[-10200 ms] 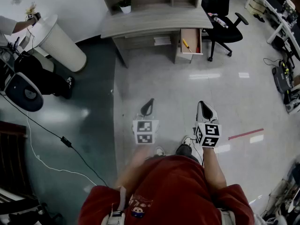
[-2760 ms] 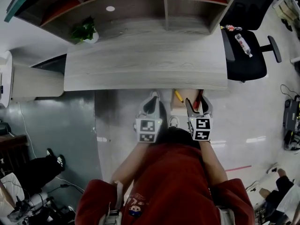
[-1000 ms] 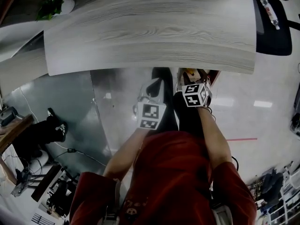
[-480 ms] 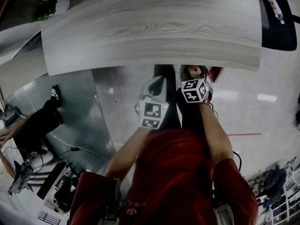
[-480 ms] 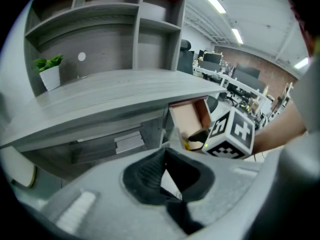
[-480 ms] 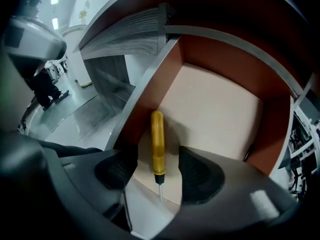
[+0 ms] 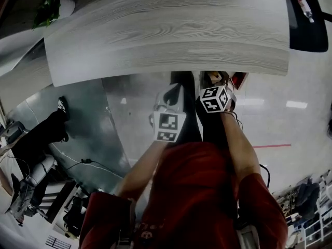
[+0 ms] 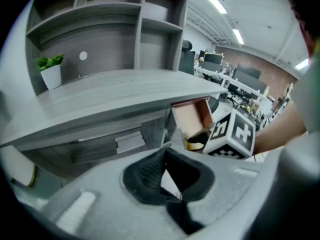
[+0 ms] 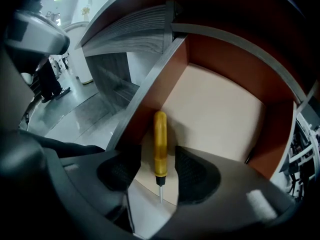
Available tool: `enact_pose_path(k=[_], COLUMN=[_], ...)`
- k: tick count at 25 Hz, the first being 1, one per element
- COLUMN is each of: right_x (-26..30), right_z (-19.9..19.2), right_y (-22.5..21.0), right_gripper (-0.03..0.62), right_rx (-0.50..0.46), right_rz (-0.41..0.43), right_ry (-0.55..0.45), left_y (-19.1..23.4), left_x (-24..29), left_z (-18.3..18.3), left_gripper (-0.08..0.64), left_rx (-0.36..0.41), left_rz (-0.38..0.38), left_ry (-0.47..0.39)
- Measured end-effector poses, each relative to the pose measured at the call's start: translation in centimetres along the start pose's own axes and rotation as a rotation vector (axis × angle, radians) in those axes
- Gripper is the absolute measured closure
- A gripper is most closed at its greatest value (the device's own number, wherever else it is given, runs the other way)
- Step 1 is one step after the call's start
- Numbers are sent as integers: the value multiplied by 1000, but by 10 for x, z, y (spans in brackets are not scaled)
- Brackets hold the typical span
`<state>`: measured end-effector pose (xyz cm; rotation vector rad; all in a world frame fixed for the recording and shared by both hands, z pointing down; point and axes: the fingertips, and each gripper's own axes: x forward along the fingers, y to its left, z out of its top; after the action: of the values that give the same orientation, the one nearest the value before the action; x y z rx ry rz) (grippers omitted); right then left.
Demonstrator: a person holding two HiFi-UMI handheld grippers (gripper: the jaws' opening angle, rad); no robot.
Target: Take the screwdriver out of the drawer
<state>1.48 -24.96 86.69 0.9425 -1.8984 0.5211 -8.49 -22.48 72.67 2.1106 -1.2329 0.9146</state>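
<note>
Left gripper (image 8: 165,156) idle under the grey wood-grain desk (image 8: 110,91), jaws pressed together on nothing; right gripper (image 9: 158,170) in the open red-brown drawer (image 9: 170,79), jaws just closing astride the yellow-handled screwdriver (image 9: 160,139) on the drawer floor, pads not yet touching it; grasp step in hand, and next, likely, clench the handle and lift clear.

Head view: drawer (image 7: 239,80) is mostly tucked under the bench (image 7: 166,30) and behind the right gripper (image 7: 213,82). Screwdriver (image 9: 160,144) only shows in the right gripper view, tip too small to tell.
</note>
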Motion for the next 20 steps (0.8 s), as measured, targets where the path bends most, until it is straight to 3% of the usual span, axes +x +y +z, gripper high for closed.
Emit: enact_pose_path(k=[5,9,12,20], right_x=[0,2,2,1], right_z=[2,2,4,4], right_y=[5,4,0,1], right_gripper=[437,445,509,511], right_rx=[-15,-21,-8,-10], right_rz=[4,-2,-23,-24], right_ry=[2,6,11,29], left_y=[1,4,6,9], left_x=[-2,-2,-3,-9], left_z=[-3,-7,-8,-9], left_gripper=[561,561,561,561], left_rx=[-2,-7,-9,-13], left_rz=[-2,-2,-1,4], left_ry=[4,4,1,-2])
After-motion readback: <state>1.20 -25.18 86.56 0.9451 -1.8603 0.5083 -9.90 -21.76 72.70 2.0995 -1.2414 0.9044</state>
